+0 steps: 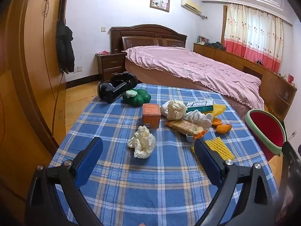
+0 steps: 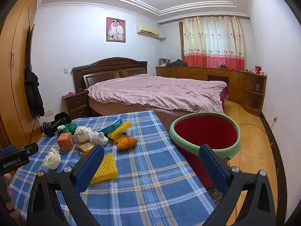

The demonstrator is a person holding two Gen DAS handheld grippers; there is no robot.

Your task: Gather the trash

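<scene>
Jaws are held wide and empty on the left gripper (image 1: 148, 148) and right gripper (image 2: 151, 156), crumpled tissue (image 1: 142, 142) at twelve o'clock, bucket (image 2: 233, 148) beyond the blanket (image 2: 150, 169) edge at two o'clock.

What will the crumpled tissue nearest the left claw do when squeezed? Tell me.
The crumpled tissue looks loosely wadded, so it will probably crush flat rather than resist. It seems very light and likely slides on the plaid cloth if nudged. It is unlikely to roll.
</scene>
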